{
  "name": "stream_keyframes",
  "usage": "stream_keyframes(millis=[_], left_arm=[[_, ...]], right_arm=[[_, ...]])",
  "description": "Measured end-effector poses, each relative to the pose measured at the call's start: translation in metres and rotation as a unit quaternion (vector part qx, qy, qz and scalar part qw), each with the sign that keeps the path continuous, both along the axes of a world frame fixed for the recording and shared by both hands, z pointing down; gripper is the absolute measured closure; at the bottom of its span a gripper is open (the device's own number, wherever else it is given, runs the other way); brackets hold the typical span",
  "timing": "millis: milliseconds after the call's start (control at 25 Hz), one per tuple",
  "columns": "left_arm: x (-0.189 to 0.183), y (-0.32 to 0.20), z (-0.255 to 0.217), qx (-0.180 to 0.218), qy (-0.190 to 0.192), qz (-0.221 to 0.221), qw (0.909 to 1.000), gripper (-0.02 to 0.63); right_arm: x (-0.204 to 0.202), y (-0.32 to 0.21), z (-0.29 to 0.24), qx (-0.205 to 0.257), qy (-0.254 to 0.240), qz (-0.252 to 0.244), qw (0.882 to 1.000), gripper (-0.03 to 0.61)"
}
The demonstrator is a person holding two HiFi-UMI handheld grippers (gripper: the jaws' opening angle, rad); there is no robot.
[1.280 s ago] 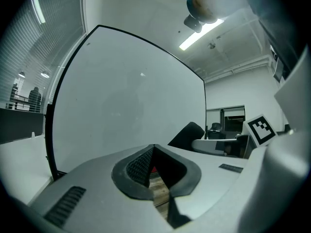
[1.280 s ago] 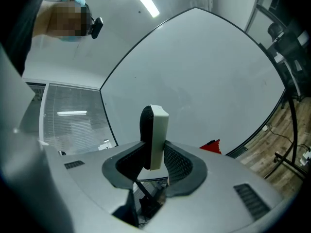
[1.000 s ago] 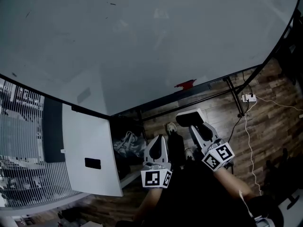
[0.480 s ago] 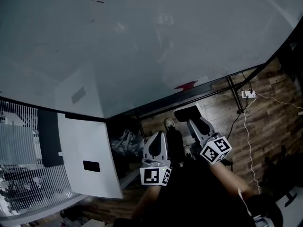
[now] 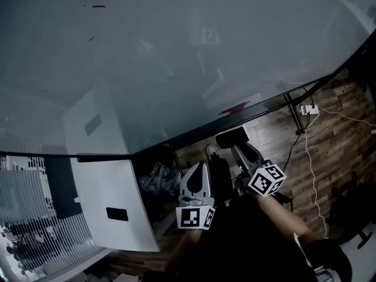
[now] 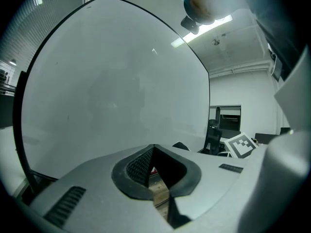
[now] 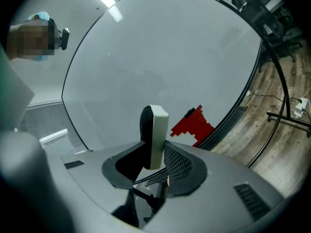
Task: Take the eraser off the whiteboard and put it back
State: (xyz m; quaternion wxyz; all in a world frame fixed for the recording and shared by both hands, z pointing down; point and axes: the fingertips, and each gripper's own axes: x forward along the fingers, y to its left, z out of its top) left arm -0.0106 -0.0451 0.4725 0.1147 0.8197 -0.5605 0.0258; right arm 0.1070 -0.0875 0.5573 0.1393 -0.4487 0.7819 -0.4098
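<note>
The eraser (image 7: 153,136), a white block with a black felt face, stands upright between the jaws of my right gripper (image 7: 154,155), which is shut on it. In the head view the eraser (image 5: 231,138) is held out below the lower edge of the whiteboard (image 5: 176,57), in front of my right gripper (image 5: 239,153). My left gripper (image 5: 198,168) hangs beside it to the left. Its jaws are shut with nothing between them, and in the left gripper view its tips (image 6: 154,148) meet in front of the whiteboard (image 6: 112,91).
A red patch (image 5: 234,108) sits low on the board by its bottom frame; the same red patch (image 7: 194,125) shows past the eraser. The board's stand (image 5: 294,122), a power strip (image 5: 309,109) with cables and wooden floor (image 5: 335,145) lie right. A white cabinet (image 5: 111,198) stands left.
The head view has tilted, so the board's lower edge sits lower in the picture. Both grippers have shifted a little, and the right one has rolled, still shut on the eraser.
</note>
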Motion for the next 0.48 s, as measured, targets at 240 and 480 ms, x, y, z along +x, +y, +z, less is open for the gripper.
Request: stream_keyframes(millis=[240, 480], left_arm=[[0.000, -0.015, 0.007, -0.010, 0.004, 0.009, 0.9999, 0.612], [-0.004, -0.023, 0.013, -0.018, 0.005, 0.007, 0.9998, 0.612]], right_arm=[[-0.002, -0.015, 0.032, -0.058, -0.023, 0.012, 0.998, 0.456], [-0.009, -0.025, 0.061, -0.108, -0.046, 0.016, 0.993, 0.456]])
